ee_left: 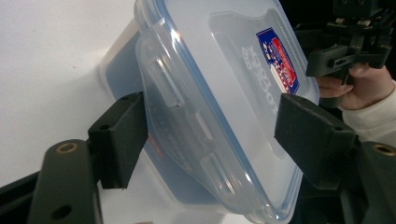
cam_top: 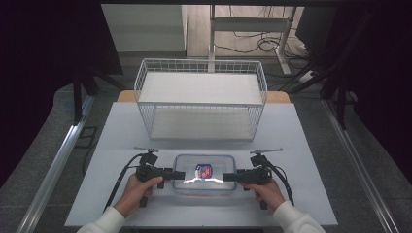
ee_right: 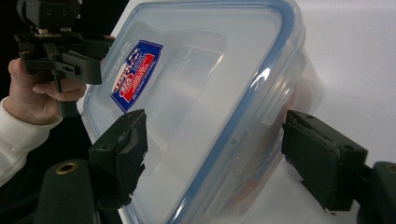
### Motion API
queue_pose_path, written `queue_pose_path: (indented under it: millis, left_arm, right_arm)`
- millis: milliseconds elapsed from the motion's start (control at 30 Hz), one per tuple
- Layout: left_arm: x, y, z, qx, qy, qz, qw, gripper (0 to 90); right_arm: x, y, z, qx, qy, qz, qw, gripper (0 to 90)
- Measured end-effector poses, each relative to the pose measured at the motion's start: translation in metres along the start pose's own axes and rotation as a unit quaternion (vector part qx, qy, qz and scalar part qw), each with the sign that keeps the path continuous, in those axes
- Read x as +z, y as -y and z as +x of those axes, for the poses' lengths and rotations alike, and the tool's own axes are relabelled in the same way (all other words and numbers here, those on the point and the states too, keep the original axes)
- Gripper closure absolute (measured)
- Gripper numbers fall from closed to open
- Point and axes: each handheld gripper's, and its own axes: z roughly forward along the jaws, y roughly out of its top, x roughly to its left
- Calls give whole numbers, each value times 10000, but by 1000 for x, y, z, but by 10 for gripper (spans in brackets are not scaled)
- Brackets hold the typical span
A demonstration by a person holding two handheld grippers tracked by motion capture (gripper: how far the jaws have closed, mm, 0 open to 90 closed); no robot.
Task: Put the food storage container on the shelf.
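Observation:
A clear plastic container (cam_top: 204,185) with a blue-sealed lid and a red and blue label lies near the table's front edge. My left gripper (cam_top: 180,174) points at its left end and my right gripper (cam_top: 227,177) at its right end. In the left gripper view the left gripper (ee_left: 210,135) is open and straddles the container (ee_left: 219,93): one jaw sits by the side latch flap, the other over the lid. In the right gripper view the right gripper (ee_right: 215,158) is open the same way around the container (ee_right: 201,93).
A white wire shelf basket (cam_top: 201,99) with two tiers stands at the back of the white table (cam_top: 121,131). Bare tabletop lies between the basket and the container. Dark floor, a metal rail and desk legs surround the table.

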Motion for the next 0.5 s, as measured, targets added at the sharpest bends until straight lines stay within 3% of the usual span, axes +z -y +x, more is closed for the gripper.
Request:
queue_pose_path:
  millis: [100,200,300,500]
  left_arm:
    - [-2,1,3,-142,91,-45,9998,305]
    - [-5,1,1,-161,59,-78,9998,350]
    - [-6,2,1,-256,84,-127,9996,380]
    - [-13,5,-5,-217,77,-178,9996,440]
  right_arm:
    - [-2,1,-1,97,-30,-21,9999,274]
    - [-6,1,0,161,-15,-70,9998,342]
    - [-9,2,-2,356,-86,-126,9993,382]
    - [-15,5,4,236,-58,-185,9995,430]
